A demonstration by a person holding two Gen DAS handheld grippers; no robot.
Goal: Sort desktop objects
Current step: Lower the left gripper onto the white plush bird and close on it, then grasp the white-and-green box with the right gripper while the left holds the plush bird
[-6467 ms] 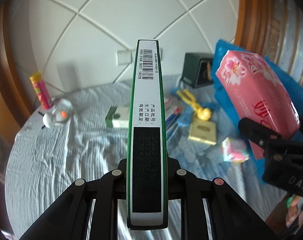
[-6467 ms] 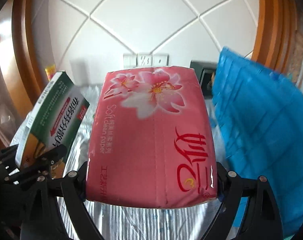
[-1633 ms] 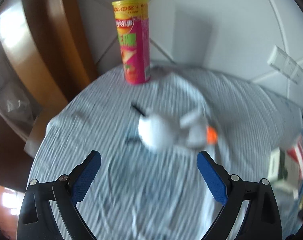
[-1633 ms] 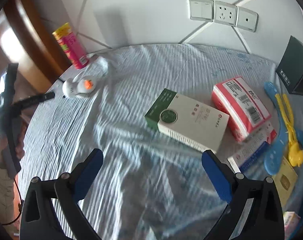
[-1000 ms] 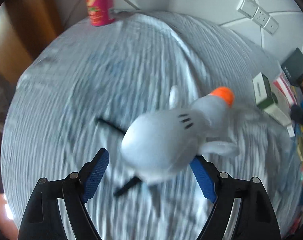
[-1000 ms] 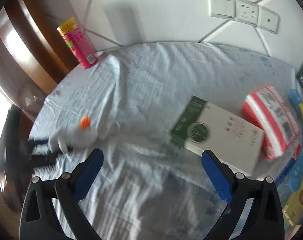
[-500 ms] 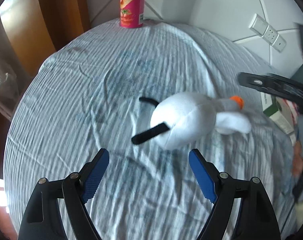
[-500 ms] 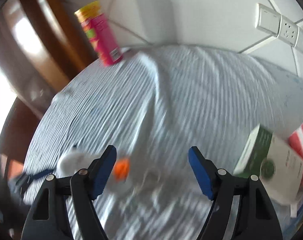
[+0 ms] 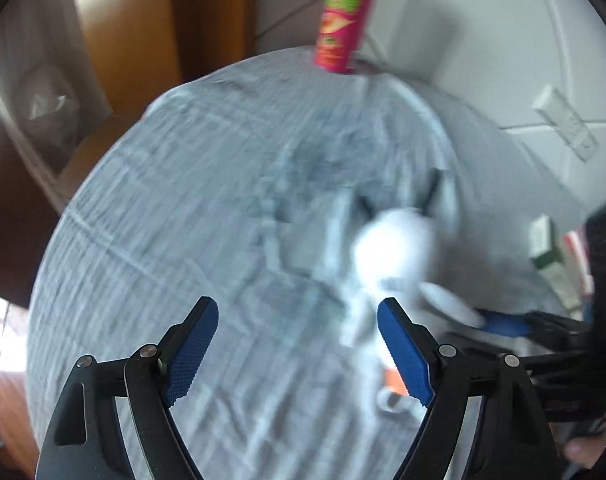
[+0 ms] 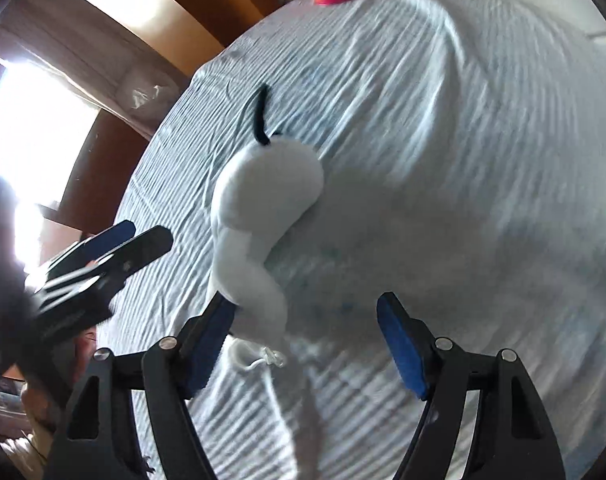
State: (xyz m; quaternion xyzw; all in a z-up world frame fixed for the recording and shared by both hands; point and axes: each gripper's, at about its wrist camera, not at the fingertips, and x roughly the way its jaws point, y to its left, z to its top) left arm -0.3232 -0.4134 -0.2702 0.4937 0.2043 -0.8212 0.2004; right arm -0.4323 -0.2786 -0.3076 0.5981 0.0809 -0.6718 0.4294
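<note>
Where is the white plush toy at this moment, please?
In the right wrist view the white plush toy lies on the striped tablecloth, between the open right tool and left tool.

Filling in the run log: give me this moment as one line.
left gripper: open, empty | right gripper: open, around white plush snowman toy, not clamped | toy lying on blue-grey striped tablecloth | pink snack tube: upright at far edge

The desk (image 10: 483, 128) wears a pale blue-grey cloth, ribbed and wrinkled, matt throughout. On it the white plush toy (image 10: 263, 200) looks soft and fuzzy, with thin black fabric limbs, while the pink snack tube (image 9: 345, 20) has a glossy printed skin. Both the left gripper (image 9: 299, 344) and the right gripper (image 10: 303, 340) are matt black plastic with ridged blue pads (image 9: 403, 356) and small metal rivets; the frame (image 9: 123, 40) behind is polished brown wood.
</note>
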